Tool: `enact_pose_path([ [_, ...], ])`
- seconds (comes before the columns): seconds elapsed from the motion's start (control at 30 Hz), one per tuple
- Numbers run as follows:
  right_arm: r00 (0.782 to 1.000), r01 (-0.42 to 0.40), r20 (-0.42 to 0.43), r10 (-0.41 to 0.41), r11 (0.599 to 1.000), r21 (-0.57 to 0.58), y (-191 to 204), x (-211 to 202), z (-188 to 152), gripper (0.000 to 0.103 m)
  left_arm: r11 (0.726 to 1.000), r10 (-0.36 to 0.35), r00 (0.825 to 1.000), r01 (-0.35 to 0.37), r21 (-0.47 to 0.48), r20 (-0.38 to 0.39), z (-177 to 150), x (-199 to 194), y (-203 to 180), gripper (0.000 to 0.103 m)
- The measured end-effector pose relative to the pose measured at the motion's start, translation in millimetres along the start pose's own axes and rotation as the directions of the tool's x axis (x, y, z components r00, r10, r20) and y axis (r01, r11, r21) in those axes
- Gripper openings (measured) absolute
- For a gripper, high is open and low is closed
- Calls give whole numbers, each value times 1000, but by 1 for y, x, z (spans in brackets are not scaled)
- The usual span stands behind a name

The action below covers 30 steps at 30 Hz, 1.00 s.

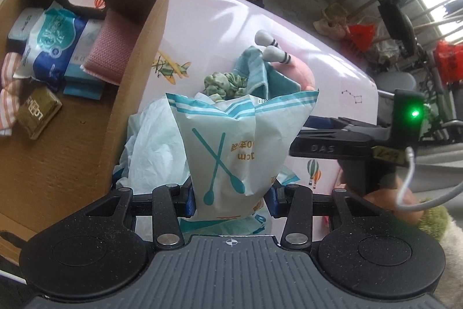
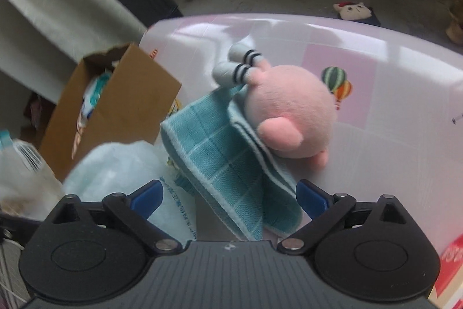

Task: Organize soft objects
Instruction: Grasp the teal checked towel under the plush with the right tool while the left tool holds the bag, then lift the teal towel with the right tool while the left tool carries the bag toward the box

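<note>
While box (image 1: 136, 94) is filling up, my left claw (image 1: 231, 201) is squeezing white bag (image 1: 237, 141); right claw (image 2: 228, 199) is gaping wide, holding nothing. Blue cloth (image 2: 220, 152), pink toy (image 2: 289, 106) are waiting on table (image 2: 390, 83).

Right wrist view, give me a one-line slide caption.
Open right tongs hover over a teal checked cloth beside a pink plush toy on the pink table.
</note>
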State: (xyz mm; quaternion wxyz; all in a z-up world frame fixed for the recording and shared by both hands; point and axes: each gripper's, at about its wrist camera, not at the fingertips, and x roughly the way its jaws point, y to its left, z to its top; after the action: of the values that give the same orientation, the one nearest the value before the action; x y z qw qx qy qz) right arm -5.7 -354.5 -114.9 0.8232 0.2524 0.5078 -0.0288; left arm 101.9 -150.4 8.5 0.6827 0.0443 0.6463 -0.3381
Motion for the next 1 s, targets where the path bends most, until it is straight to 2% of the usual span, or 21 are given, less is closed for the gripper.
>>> enact_pose_path([
  [0.1, 999, 41, -16, -41, 999, -25, 6, 12, 1, 80, 1000, -16, 1000, 16, -10, -7, 2, 2, 5, 43],
  [0.3, 997, 68, -29, -67, 997, 30, -1, 32, 4, 80, 1000, -29, 999, 29, -10, -15, 4, 5, 9, 43],
  [0.47, 989, 146, -32, -146, 989, -14, 7, 44, -2, 77, 1000, -28, 999, 28, -11, -17, 5, 5, 10, 43],
  [0.53, 984, 173, -39, -173, 985, -4, 4, 48, -3, 61, 1000, -27, 999, 27, -13, -19, 4, 6, 11, 43],
  [0.57, 982, 185, -36, -185, 983, 2, 3, 48, -4, 59, 1000, -26, 999, 26, -14, -19, 4, 6, 12, 43],
  [0.7, 976, 216, -32, -215, 976, -1, -2, 44, -5, 37, 1000, -21, 1000, 20, -15, -17, 3, 8, 10, 43],
  [0.77, 975, 221, -38, -220, 975, 5, -5, 41, -6, 16, 1000, -15, 1000, 15, -13, -16, 3, 9, 9, 43],
  [0.8, 976, 211, -49, -210, 977, 24, -9, 38, -6, 1, 1000, -12, 1000, 12, -11, -15, 2, 9, 7, 43],
  [0.9, 988, 146, -67, -138, 982, 123, -24, 25, -10, 0, 1000, -7, 1000, 7, -6, -12, 3, 9, 2, 42],
  [1.0, 996, 86, -47, -78, 975, 206, -31, 3, -17, 0, 1000, -2, 1000, 2, 2, -6, 3, 9, -1, 42],
])
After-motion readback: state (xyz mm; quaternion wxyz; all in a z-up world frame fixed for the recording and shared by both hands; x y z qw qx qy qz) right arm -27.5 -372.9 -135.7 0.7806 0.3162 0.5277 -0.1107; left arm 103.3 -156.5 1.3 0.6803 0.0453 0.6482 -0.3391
